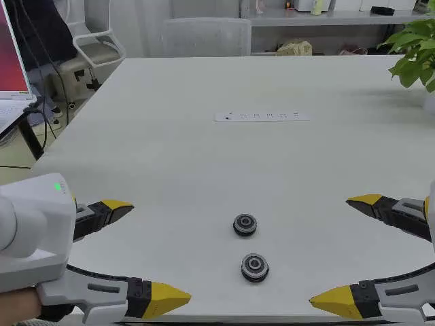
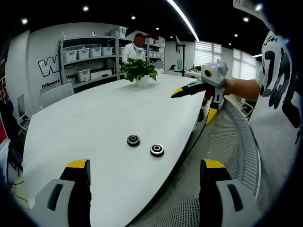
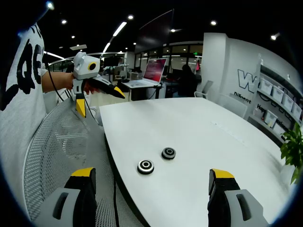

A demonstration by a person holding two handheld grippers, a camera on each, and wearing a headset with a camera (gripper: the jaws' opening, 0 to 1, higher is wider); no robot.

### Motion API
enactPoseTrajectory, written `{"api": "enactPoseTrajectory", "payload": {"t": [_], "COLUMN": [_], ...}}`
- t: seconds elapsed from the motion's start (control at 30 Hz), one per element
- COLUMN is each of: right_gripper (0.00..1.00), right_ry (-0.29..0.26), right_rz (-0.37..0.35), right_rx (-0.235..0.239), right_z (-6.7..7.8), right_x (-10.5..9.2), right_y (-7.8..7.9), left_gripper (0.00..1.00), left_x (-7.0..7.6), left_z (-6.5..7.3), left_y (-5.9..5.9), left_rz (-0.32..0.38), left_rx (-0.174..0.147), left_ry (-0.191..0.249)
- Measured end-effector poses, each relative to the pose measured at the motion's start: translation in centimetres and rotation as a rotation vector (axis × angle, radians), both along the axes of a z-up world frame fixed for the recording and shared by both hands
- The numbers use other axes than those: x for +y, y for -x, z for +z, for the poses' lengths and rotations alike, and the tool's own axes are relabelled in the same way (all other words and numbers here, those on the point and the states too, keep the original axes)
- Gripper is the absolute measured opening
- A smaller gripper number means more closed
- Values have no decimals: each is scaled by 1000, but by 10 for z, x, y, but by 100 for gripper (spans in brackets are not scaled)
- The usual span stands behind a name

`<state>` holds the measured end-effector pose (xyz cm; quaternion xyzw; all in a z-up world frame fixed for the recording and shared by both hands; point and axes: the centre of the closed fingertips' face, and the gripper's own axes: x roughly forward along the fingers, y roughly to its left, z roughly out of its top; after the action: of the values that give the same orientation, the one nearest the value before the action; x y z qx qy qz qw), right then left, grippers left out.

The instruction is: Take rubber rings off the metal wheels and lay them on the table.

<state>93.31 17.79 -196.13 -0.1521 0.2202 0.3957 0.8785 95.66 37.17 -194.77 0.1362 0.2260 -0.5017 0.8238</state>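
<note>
While both grippers hang with their jaws spread wide and nothing between them, the two wheels sit on the table [image 1: 170,156] close to its front edge, in the gap between the grippers. Seen from the head view, the left gripper [image 1: 158,250] comes in from the lower left and the right gripper [image 1: 330,250] from the lower right. Their yellow tips point inward toward each other, and both are well apart from the wheels. Closest to the edge lies the near wheel [image 1: 255,267], flat on the table. Just beyond it and slightly to the left is the far wheel [image 1: 245,225], near the first but not touching it. Each wheel shows a dark ring [image 1: 243,267] around a bright metal hub, so both rings are on their wheels. From the left gripper view, one of its own jaws rises over the tabletop and the other over a grey mesh surface [image 2: 208,142] past the table edge. The right gripper is across from it, held in a hand [image 2: 232,86] with its jaws apart. From the right gripper view the left gripper appears the same way, open and held out beyond the edge, with the wheels lying between the view's own two jaws. A white power strip [image 1: 262,117] lies flat mid-table, well beyond the wheels. A plant [image 1: 414,58] stands at the far right, a laptop [image 1: 10,61] sits off the left side, and a chair [image 1: 207,37] stands at the far end.
</note>
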Motion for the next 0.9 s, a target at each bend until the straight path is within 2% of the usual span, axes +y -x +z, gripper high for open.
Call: {"api": "enactPoseTrajectory", "payload": {"t": [0.27, 0.9], "right_gripper": [96, 95], "right_ry": [1, 8], "right_rz": [-1, 14], "right_rx": [9, -3], "right_z": [-3, 1], "right_x": [-2, -3], "right_y": [0, -14], "left_gripper": [94, 94], "left_x": [-5, -1], "left_z": [-2, 1], "left_y": [0, -11], "left_rz": [-11, -3], "left_rx": [5, -3], "left_ry": [0, -10]}}
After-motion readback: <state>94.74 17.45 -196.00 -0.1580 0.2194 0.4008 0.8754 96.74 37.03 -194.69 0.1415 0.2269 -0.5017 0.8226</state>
